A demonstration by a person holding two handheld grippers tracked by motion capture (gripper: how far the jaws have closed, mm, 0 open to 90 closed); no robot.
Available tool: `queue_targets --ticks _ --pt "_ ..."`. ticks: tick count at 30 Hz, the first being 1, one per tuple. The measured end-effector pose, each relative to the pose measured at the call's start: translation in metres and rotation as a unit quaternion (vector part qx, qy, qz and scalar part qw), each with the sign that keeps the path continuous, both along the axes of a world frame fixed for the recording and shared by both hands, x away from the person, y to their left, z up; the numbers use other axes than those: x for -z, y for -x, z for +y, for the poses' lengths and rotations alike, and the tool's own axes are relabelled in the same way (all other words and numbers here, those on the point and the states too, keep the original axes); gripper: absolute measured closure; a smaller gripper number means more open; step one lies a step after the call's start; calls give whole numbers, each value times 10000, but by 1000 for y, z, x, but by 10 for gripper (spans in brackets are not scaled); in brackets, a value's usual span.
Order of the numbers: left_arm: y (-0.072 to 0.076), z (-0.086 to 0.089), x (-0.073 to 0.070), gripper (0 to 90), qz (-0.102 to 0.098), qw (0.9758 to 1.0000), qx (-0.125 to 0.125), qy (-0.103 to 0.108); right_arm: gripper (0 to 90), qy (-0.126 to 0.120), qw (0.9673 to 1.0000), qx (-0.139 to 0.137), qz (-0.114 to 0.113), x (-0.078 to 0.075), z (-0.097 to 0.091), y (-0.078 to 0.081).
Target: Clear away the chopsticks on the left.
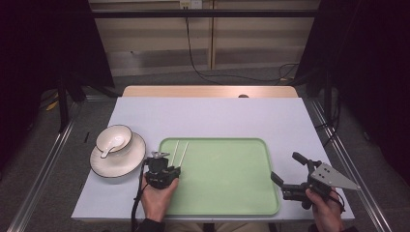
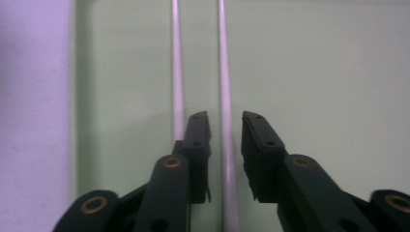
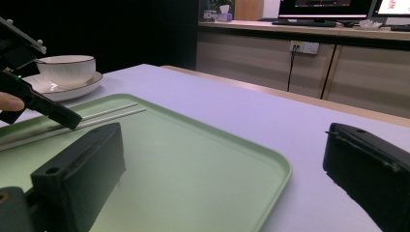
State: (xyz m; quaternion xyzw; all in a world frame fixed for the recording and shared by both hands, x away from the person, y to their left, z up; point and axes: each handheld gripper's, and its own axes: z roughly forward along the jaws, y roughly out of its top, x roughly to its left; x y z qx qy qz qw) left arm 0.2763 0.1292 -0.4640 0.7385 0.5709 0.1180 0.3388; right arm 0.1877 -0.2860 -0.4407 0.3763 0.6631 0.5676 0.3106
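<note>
Green tray (image 1: pixel 227 179), flat and shallow, on the pale worktop (image 1: pixel 208 116) at the near edge; contents: two white chopsticks (image 1: pixel 180 152), lying side by side in the tray's far left corner, close to its left rim, slightly apart and near parallel; long axis runs from the near side to the far side of the worktop, the far ends leaning a little to the right in the high view; which end is the tip cannot be told. White bowl (image 1: pixel 114 138) with a dark rim, standing on a white plate (image 1: pixel 118 159) left of the tray; contents: one white spoon (image 1: pixel 107 151), bowl end down inside, handle resting toward the near rim. Left gripper (image 2: pixel 226 121), held in the left hand (image 1: pixel 157 198) over the tray's near left part, pointing along the chopsticks; jaws narrowly parted with the right-hand chopstick running between them, pads clear of it on both sides; the other chopstick lies just outside the left jaw. Right gripper (image 1: pixel 285 166), held in the right hand (image 1: pixel 326 212) beside the tray's right rim near the worktop's near right corner; jaws wide apart, nothing between them; it points leftward across the tray.
</note>
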Motion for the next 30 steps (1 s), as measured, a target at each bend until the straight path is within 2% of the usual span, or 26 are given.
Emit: queue_targets --ticks 2,3,4,5,8,9,10,12,13,14,15,17,21,22,23,25,26,27,30 --pt "-3 2 -2 700 -43 9999 89 121 7 -7 10000 5 7 0 0 0" --pt "-4 1 -3 701 -137 9998 133 22 7 -16 10000 6 21 0 0 0" --pt "-5 1 -4 711 -164 9995 248 54 7 -4 10000 0 7 0 0 0" --pt "-7 0 -5 728 -193 9991 365 113 7 -6 10000 -11 9 0 0 0" --pt "-11 -6 -6 884 -289 9975 640 36 6 -1 10000 -11 11 0 0 0" --pt "-12 -10 -6 900 -358 9968 710 -15 6 2 10000 -12 12 0 0 0" --pt "-14 -12 -6 900 -339 9964 779 29 6 2 10000 -10 11 0 0 0" --pt "-17 -15 -5 900 -300 9957 880 -30 6 0 10000 0 15 0 0 0" --pt "-19 -18 -4 900 -269 9957 889 18 6 -1 10000 -1 18 0 0 0" --pt "-20 -20 -3 900 -233 9956 900 -76 6 -2 10000 0 18 0 0 0" --pt "-22 -21 -1 900 -190 9954 935 -35 6 -11 10000 -14 22 0 0 0" --pt "-26 -21 2 900 -97 9953 943 -176 6 -16 10000 14 32 0 0 0" --pt "-29 -18 3 900 -2 9962 851 -186 7 -6 10000 -18 37 0 -1 0" --pt "-30 -17 4 900 39 9960 879 -130 6 -20 10000 -19 43 0 0 0" --pt "-31 -16 4 900 16 9969 779 -136 6 -1 10000 -26 52 0 0 0" --pt "-32 -13 4 900 70 9970 763 -101 6 8 10000 -21 28 0 0 0" --pt "-32 -12 3 900 39 9972 712 -207 6 -2 10000 -38 19 0 0 0" --pt "-32 -12 3 900 22 9977 652 -194 6 -8 10000 -34 27 0 0 0" --pt "-33 -9 3 900 50 9972 710 -209 6 4 10000 -20 29 0 -1 0"
